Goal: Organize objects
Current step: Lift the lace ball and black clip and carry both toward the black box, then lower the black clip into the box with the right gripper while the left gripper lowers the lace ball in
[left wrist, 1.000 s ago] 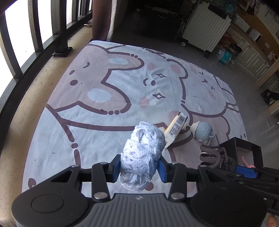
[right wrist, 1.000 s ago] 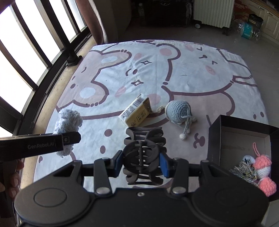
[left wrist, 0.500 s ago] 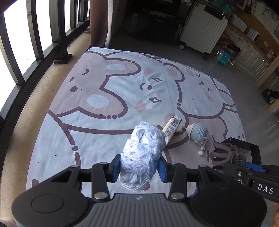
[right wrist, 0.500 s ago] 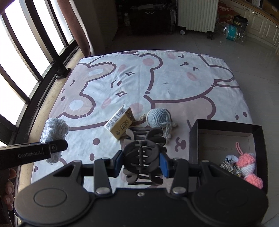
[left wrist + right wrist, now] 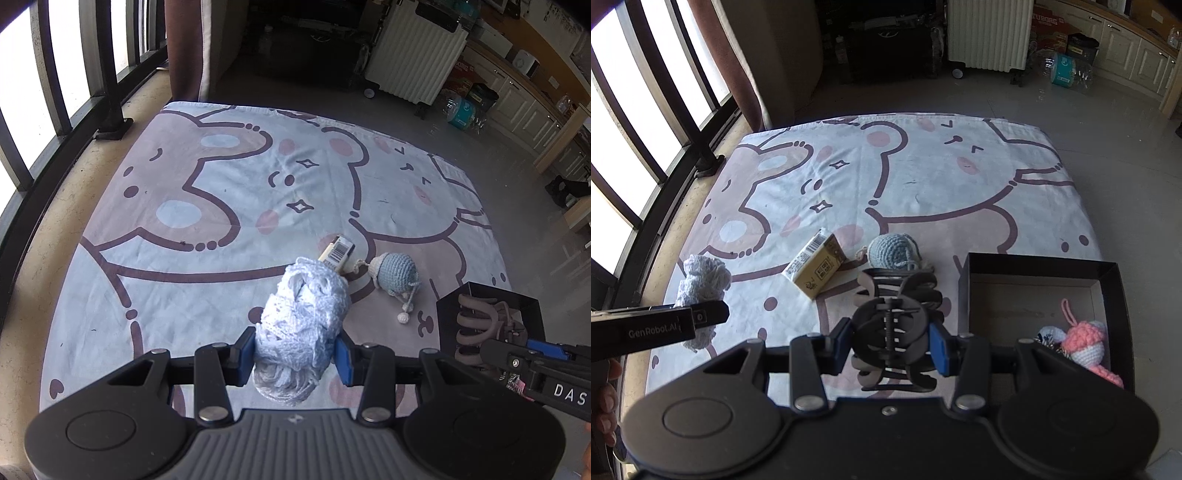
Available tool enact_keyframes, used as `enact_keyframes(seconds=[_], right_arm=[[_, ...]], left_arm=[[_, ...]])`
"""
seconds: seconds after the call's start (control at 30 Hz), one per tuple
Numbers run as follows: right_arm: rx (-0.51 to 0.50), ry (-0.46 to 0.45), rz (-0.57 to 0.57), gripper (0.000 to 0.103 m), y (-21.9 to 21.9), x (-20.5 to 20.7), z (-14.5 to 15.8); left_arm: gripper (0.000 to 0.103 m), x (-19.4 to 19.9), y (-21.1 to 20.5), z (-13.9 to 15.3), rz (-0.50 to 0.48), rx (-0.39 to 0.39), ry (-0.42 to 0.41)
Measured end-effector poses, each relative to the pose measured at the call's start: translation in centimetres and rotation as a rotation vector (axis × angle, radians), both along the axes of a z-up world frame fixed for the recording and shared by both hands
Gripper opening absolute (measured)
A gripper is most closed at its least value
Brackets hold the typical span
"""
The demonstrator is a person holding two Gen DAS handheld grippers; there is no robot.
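On the sheet [image 5: 923,177] in front of you lie a yellow carton [image 5: 817,268] and, just to its right, a blue crochet ball [image 5: 892,252] with cords trailing off it. Both sit between your two grippers and a little beyond them. At the sheet's right edge stands a black box [image 5: 1039,260], open at the top, with pink-and-white crochet pieces [image 5: 1084,341] bunched in its near right corner; the rest of its floor is bare. A white radiator [image 5: 988,33] stands on the floor past the sheet, and window bars [image 5: 99,55] run along the left side.

Your left gripper [image 5: 297,356] has its jaws partly closed, with the blue pads pressing both sides of a pale blue yarn bundle [image 5: 304,314] that it carries above the sheet's near edge. Your right gripper [image 5: 892,343] is closed to about the same width on a dark hair claw [image 5: 894,321], pads against its two sides, teeth pointing away from you. That claw hangs over the sheet just left of the box, near the box's left wall but not inside it.
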State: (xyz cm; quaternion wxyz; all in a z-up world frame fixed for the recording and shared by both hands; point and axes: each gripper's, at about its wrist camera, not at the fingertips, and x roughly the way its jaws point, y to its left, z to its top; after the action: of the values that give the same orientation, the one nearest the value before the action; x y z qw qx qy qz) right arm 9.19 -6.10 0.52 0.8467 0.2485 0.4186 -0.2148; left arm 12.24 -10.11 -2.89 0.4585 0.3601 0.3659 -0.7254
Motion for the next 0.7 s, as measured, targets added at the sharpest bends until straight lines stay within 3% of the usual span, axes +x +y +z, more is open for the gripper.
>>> enact_keyframes(seconds=[0.7], right_arm=[[0.006,0.014,-0.179,0.045,-6.5,-7.7,-2.2]], left_arm=[[0.044,-8.8,3.0,0.0,-0.169,0.022,0.054]])
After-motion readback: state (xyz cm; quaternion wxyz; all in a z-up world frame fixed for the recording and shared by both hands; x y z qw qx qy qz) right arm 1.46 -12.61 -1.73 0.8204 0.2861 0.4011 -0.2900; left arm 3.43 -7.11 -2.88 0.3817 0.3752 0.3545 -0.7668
